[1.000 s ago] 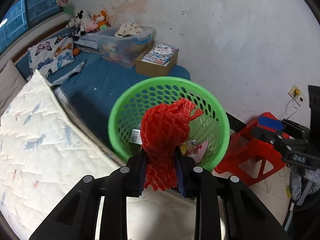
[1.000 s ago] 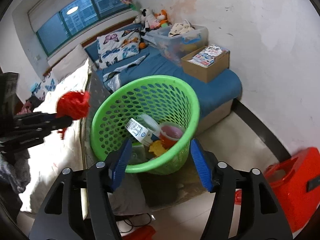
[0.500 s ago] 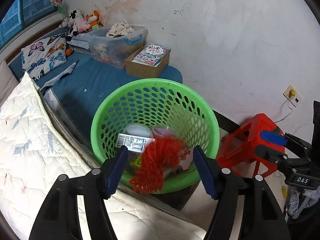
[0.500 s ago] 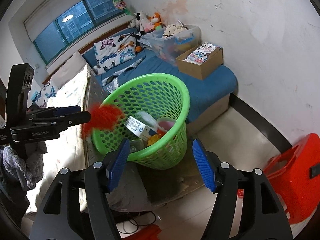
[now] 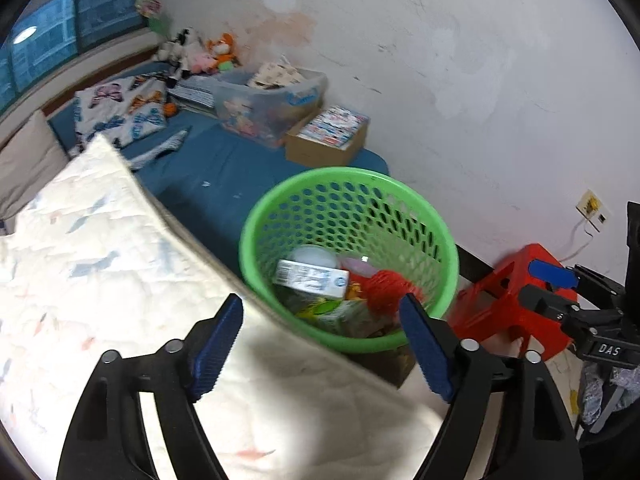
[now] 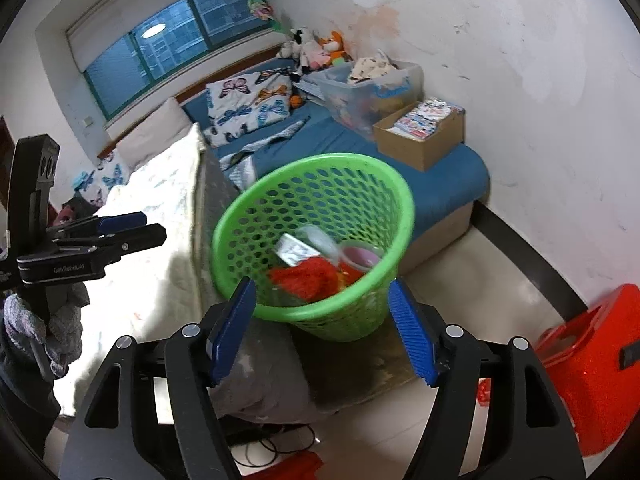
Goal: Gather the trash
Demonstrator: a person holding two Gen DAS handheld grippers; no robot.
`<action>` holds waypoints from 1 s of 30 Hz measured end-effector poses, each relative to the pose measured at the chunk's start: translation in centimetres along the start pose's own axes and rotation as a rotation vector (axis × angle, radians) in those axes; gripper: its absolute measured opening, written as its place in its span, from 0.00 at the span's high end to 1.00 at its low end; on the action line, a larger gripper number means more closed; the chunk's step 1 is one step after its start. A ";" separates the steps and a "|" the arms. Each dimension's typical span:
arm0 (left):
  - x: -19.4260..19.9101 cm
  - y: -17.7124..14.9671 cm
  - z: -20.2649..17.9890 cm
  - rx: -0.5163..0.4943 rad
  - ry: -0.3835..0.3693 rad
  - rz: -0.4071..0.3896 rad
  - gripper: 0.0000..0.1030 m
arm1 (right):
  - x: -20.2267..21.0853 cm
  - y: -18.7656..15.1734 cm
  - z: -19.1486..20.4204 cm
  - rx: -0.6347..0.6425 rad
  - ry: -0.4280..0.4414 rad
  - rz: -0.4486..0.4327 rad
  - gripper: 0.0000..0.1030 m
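A green perforated basket (image 5: 348,184) stands at the foot of the bed; it also shows in the right wrist view (image 6: 320,168). A red mesh net (image 5: 386,286) lies inside it on other trash, also seen in the right wrist view (image 6: 308,278), beside a white box (image 5: 312,278) and a pink cup (image 6: 360,258). My left gripper (image 5: 324,346) is open and empty, just short of the basket above the white quilt. My right gripper (image 6: 322,326) is open and empty in front of the basket.
A white quilt (image 5: 80,272) covers the bed on the left. A blue mattress (image 5: 224,172) carries a clear bin (image 5: 272,100) and a cardboard box (image 5: 326,140). A red stool (image 5: 516,296) stands on the floor at the right. Cables (image 6: 264,446) lie on the floor.
My left gripper opened and let go of the red mesh net, which dropped into the green basket. The left gripper then pulled back a little. The right gripper stayed open.
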State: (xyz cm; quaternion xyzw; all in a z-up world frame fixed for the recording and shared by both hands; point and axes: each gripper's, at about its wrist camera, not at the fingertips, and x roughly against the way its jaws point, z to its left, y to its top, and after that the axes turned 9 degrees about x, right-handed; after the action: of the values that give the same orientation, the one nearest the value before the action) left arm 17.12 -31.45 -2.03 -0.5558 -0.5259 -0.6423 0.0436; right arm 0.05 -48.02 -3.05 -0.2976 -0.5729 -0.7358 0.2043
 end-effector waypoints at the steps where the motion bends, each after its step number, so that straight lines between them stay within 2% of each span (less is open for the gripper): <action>1: 0.6 -0.2 0.3 0.003 0.003 -0.005 0.24 | 0.1 0.1 0.4 0.007 0.000 -0.003 0.31; 3: 1.7 -0.7 0.7 0.008 0.021 -0.023 0.18 | 0.3 0.2 1.5 0.027 0.002 -0.012 0.30; 12: 7.6 -3.4 4.5 0.081 0.089 -0.115 0.10 | 0.8 0.8 6.9 0.100 0.026 -0.027 0.23; 16: 10.0 -5.0 5.7 0.100 0.130 -0.149 0.08 | 1.0 1.1 9.2 0.113 0.060 -0.029 0.20; 21: 12.5 -6.7 7.8 0.131 0.184 -0.185 0.07 | 1.1 1.3 12.2 0.156 0.059 -0.036 0.15; 24: 14.0 -7.9 9.3 0.175 0.195 -0.202 0.07 | 1.2 1.3 13.8 0.190 0.059 -0.037 0.13; 30: 17.2 -10.3 12.7 0.263 0.271 -0.240 0.07 | 0.5 1.1 17.3 0.253 0.054 -0.032 0.07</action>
State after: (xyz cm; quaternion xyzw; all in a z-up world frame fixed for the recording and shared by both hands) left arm 12.46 -8.61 2.38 -0.3873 -0.6568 -0.6377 0.1094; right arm 3.89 -31.61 0.94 -0.2406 -0.6600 -0.6686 0.2439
